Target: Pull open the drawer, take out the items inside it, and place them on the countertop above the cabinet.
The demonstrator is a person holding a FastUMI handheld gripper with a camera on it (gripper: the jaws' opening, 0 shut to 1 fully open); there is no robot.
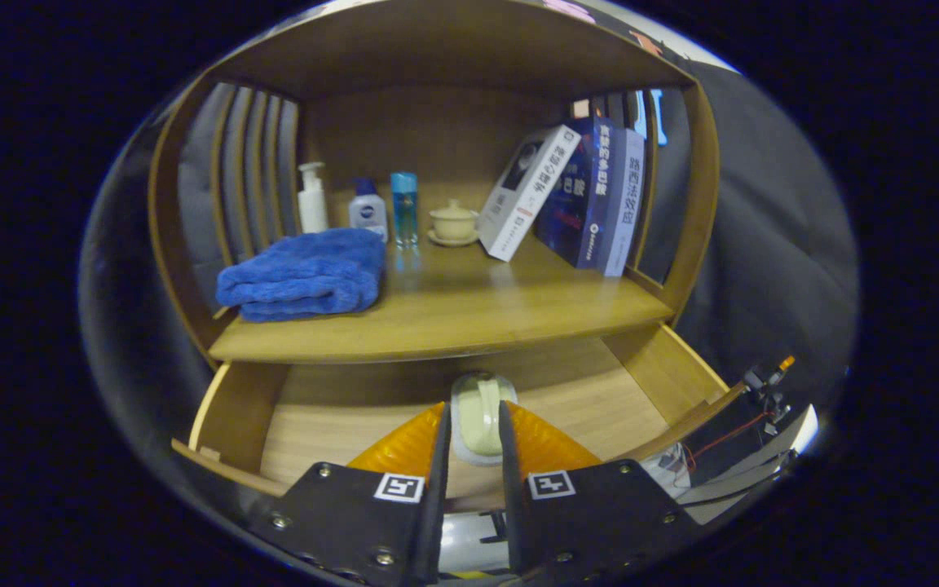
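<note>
The wooden drawer [649, 363] below the countertop [453, 314] stands pulled open. A pale green and white oval object [479, 408], like a small brush or soap in a dish, sits between my two orange fingers [404, 444]. My gripper [474, 420] is narrowed around it, and both fingers lie against its sides. Whether the object still rests on the drawer floor or is lifted off it is unclear. I see nothing else on the visible drawer floor.
A folded blue towel [302, 273] lies on the countertop's left. Behind it stand a white pump bottle [312, 198], a small white bottle [368, 210] and a blue bottle [404, 208]. A lidded cup [453, 222] and leaning books [575, 191] fill the right.
</note>
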